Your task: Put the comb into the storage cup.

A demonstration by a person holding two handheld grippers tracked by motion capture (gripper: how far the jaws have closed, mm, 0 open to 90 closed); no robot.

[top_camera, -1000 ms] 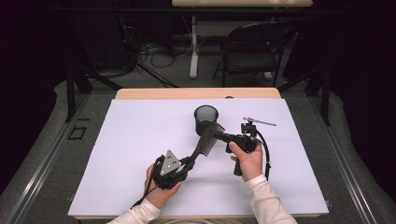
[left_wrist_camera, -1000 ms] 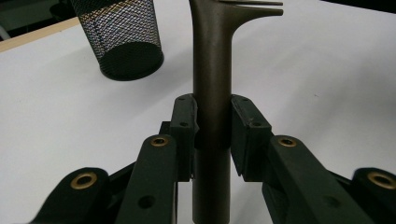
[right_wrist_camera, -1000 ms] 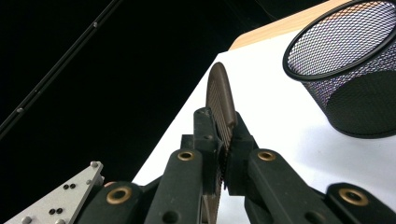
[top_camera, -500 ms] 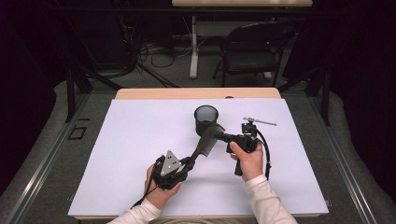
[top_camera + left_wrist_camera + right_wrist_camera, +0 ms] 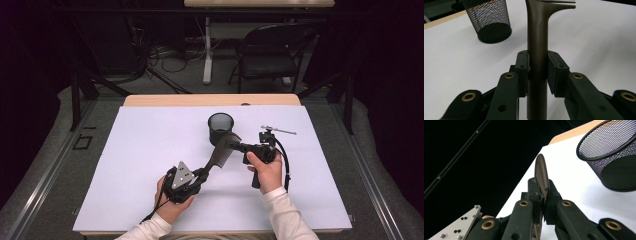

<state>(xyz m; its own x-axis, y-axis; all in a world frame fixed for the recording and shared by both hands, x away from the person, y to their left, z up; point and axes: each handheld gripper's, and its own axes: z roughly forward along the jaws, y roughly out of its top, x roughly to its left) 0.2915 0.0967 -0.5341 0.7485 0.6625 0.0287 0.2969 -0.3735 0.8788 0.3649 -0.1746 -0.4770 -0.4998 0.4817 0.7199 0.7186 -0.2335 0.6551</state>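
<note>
We hold the comb (image 5: 221,152) above the counter (image 5: 150,150), beside the mesh cup (image 5: 221,127): left gripper (image 5: 537,72) jaws clamp its handle, right gripper (image 5: 543,202) jaws pinch its toothed end. Pulling unevenly could bend the teeth or twist it loose.

No visible change: both tongs and comb (image 5: 220,156) sit as before.

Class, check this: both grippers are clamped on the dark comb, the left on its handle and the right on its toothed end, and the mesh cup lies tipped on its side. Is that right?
Not quite. The mesh cup stands upright on the table, as the high view shows. The rest holds: the left gripper clamps the comb by its handle, the right gripper its toothed end.
</note>
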